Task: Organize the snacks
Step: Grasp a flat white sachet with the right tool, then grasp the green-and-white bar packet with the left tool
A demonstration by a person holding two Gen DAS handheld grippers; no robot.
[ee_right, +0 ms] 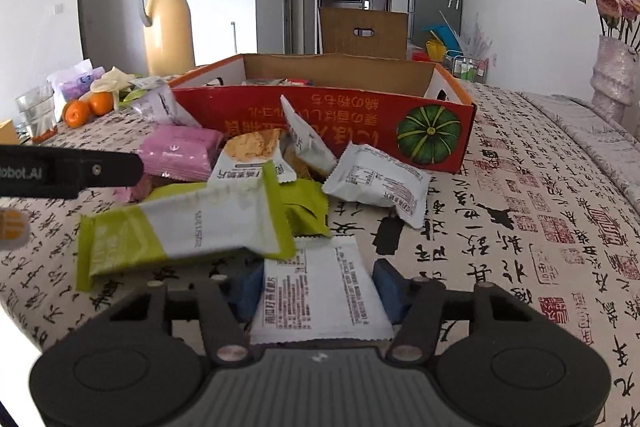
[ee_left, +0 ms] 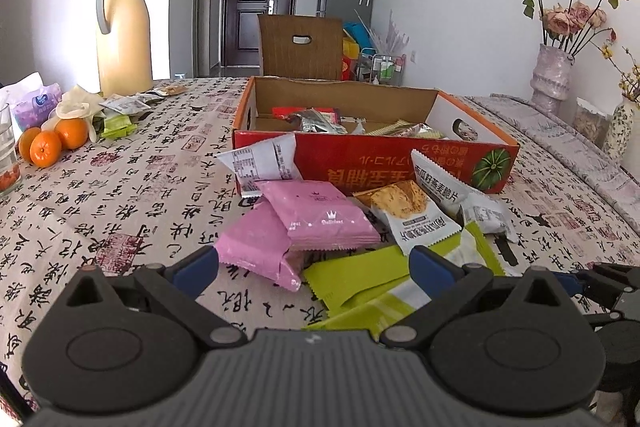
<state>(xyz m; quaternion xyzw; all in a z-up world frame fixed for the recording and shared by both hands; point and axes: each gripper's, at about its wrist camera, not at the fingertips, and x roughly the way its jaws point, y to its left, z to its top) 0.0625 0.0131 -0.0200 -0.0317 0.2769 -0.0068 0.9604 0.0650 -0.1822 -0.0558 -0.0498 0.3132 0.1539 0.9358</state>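
A red and orange cardboard box [ee_left: 400,163] [ee_right: 320,115] with several snacks inside stands on the table. A pile of snack packets lies in front of it: pink packets [ee_left: 320,215] [ee_right: 176,151], white packets [ee_right: 376,183], green packets [ee_left: 360,279]. My left gripper [ee_left: 316,267] is open just before the pink and green packets. My right gripper [ee_right: 316,287] is shut on a white packet [ee_right: 320,299], with a green and white packet [ee_right: 180,235] lying across its left front.
A yellow thermos jug [ee_left: 122,31], oranges [ee_left: 48,147], tissues and small packets sit at the far left. A glass [ee_right: 36,115] stands at the left edge. A vase of flowers [ee_left: 552,75] stands at the right. A chair [ee_left: 300,47] is behind the box.
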